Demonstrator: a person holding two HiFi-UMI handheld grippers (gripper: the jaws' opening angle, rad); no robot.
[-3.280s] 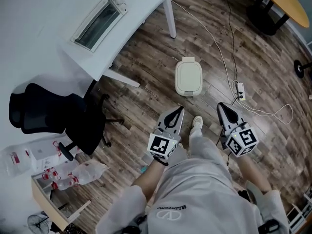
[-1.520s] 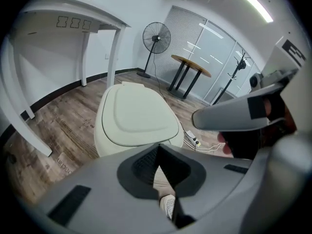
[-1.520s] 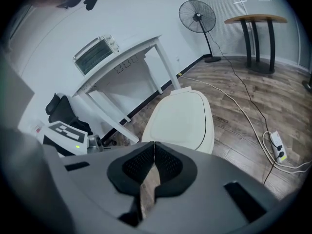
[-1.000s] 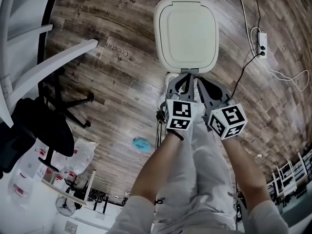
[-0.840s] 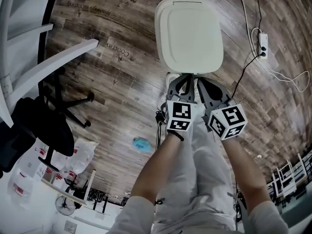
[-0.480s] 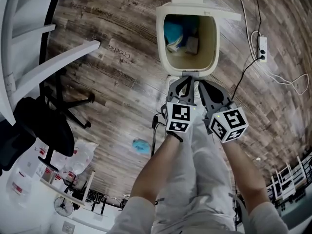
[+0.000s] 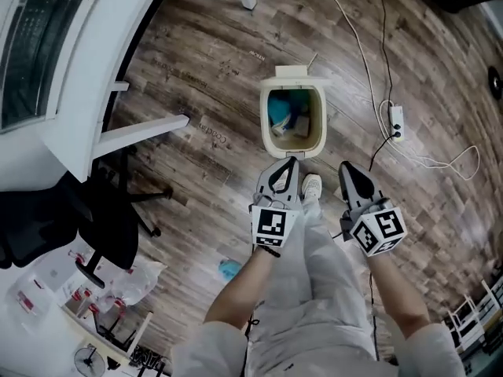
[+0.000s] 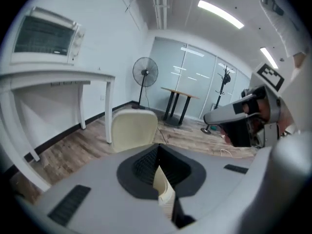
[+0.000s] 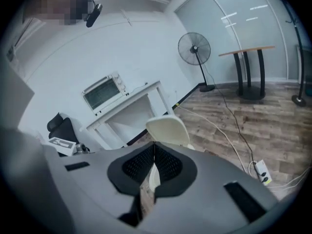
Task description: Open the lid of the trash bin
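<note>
Cream plastic marks the trash bin [image 7: 273, 129], which stands on the wood floor [image 7: 204, 77] at 12 o'clock from both grippers. Its lid [image 7: 292, 71] is raised and stands upright at the bin's 12 o'clock edge, so the mouth is open from above. Something blue [image 7: 279, 110] and a small brown box [image 7: 301, 124] lie inside.

A white shoe [image 7: 312, 185] sits just at the bin's 6 o'clock foot. My reading is that a pedal there holds the lid up, though no pedal can be made out, and that would explain why neither tool touches the bin.

The left gripper [image 7: 290, 164] and the right gripper [image 7: 345, 169] hang near the bin's 6 o'clock side, one on either side of the shoe, both pointing toward 12 o'clock. Each gripper's own view shows its jaws pressed together with nothing between them; only a thin slit remains, and the pale upright lid shows beyond the tips. Held shut and level like this, they seem parked out of the way rather than set for a grasp.

At 3 o'clock from the bin a power strip [image 7: 396, 120] and its cable trail across the floor. At 9 o'clock stands a white desk [image 7: 94, 85] carrying a toaster oven [image 7: 35, 49]. The task looks essentially done, provided the lid stays up.
</note>
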